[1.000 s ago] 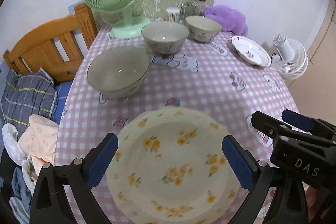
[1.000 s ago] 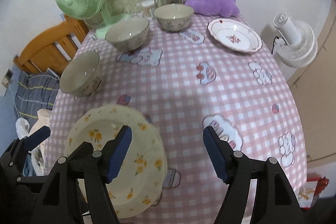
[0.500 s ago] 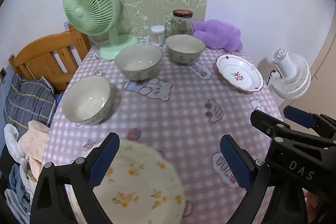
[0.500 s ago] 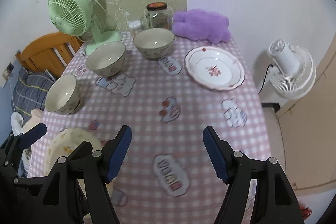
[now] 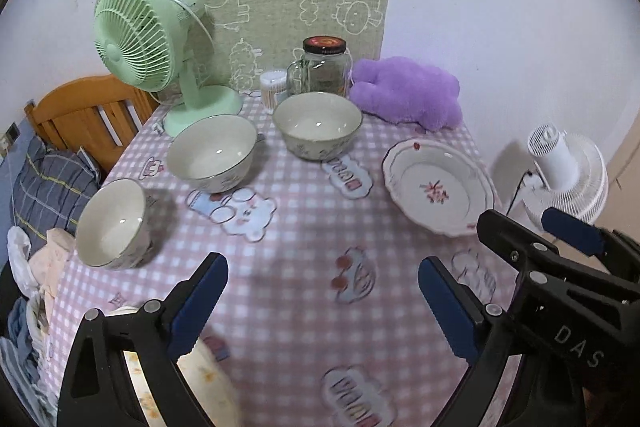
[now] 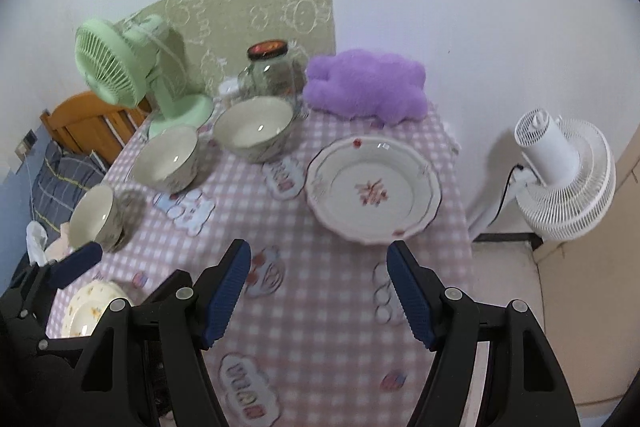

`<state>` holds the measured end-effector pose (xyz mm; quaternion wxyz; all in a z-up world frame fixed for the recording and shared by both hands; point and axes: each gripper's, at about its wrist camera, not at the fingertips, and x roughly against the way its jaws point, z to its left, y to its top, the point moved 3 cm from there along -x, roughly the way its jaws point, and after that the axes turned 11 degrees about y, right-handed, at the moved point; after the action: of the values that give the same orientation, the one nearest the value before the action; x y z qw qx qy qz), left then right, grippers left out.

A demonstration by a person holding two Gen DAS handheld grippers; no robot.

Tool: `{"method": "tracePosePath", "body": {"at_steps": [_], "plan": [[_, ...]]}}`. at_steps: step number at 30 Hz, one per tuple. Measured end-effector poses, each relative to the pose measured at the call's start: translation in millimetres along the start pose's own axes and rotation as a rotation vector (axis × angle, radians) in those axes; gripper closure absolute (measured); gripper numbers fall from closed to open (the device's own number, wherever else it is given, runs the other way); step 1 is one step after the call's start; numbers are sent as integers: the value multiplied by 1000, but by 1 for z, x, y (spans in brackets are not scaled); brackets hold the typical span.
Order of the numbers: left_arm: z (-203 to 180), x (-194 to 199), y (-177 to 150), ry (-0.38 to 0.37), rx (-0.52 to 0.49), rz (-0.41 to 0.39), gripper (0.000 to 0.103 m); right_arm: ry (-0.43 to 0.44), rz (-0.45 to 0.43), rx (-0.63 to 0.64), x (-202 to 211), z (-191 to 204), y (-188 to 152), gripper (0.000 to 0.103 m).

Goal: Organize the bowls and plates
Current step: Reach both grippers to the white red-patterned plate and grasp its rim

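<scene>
Plate: white plate (image 6: pixel 374 191) lies just ahead of the right claw (image 6: pixel 319 293), slightly right.
Nearer: right.
Claws: right and left claw (image 5: pixel 323 303) both spread, empty.

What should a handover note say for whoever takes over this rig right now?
Left gripper: jaws open, empty. Right gripper: jaws open, empty.
Yellow-flowered plate lies at the table's near left corner, beside the left gripper. White plate with red flower sits on the right side, beyond the right gripper. Three bowls stand apart, unstacked: near-left bowl, middle bowl, far bowl.
Done: nothing stacked yet.
Left: probably put the plates together and nest the bowls.
</scene>
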<state>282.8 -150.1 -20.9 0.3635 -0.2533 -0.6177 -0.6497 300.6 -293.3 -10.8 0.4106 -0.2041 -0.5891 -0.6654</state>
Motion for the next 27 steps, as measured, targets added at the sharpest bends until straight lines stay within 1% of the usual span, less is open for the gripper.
{"method": "tracePosePath", "body": {"at_steps": [3,6,9,13,16,20,22,27], "plan": [[-19,-10,12,6,1,6,10,12,1,-13,-9,-20,13,30],[-38,-22,24,15,-3,-3,11,13,-1,-40,-19,-40,23,30],[-59,-38,35,16,-14,-32,11,-7,-21,-77,-29,-62,33,30],[-85,-69,46,0,-52,-23,13,-29,-5,-117,-54,-94,42,30],[-100,-92,52,0,-67,-2,14,-42,7,-135,-73,-114,47,30],[-118,-119,58,14,-76,40,17,-72,2,-150,-98,-137,51,29],[-127,-131,59,7,-84,47,18,-81,-5,-164,-106,-147,52,29],[-140,-156,59,-3,-98,79,18,-100,20,-194,-129,-168,52,29]]}}
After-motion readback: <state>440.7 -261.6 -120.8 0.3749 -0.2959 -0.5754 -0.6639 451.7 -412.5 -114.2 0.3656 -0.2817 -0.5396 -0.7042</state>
